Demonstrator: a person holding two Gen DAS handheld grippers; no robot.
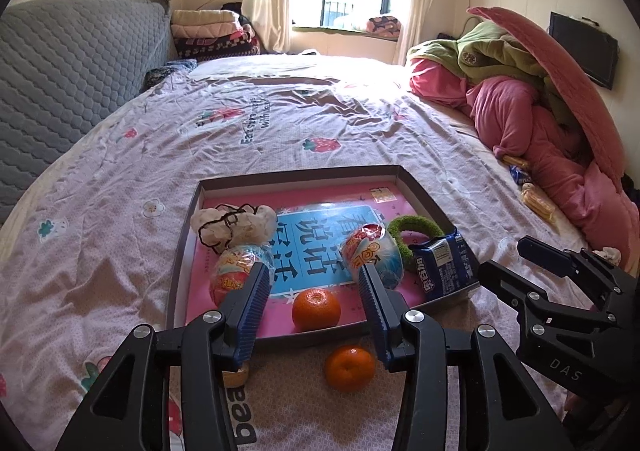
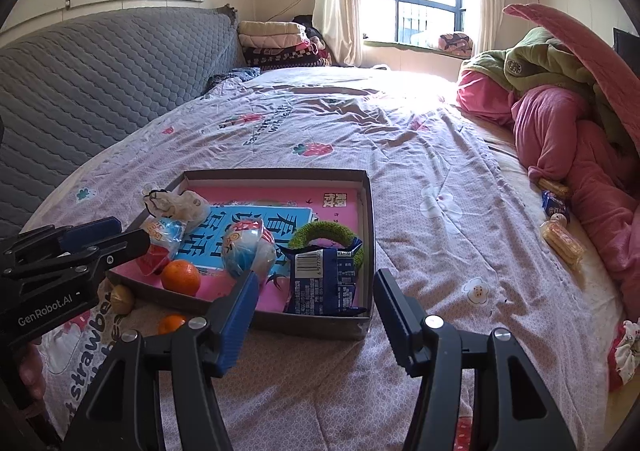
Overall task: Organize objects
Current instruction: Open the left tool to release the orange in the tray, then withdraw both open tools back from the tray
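A shallow cardboard box point(image 1: 424, 191) point(image 2: 370, 211) lies on the bed. In it are two wrapped toy eggs point(image 1: 376, 251) point(image 2: 248, 247), an orange point(image 1: 316, 309) point(image 2: 181, 277), a green ring point(image 1: 416, 227) point(image 2: 320, 233), a blue snack packet point(image 1: 446, 269) point(image 2: 324, 283) and a white bag point(image 1: 232, 225) point(image 2: 180, 205). A second orange point(image 1: 349, 368) point(image 2: 171, 324) lies on the sheet in front of the box. My left gripper point(image 1: 314, 291) is open and empty just above that orange. My right gripper point(image 2: 316, 299) is open and empty by the box's near right corner.
A small golden wrapped item point(image 2: 122, 299) point(image 1: 236, 375) lies beside the loose orange. More snack packets point(image 2: 560, 239) point(image 1: 536, 201) lie at the right by a heap of pink and green bedding point(image 2: 568, 111). A grey quilted headboard point(image 1: 60, 83) stands at the left.
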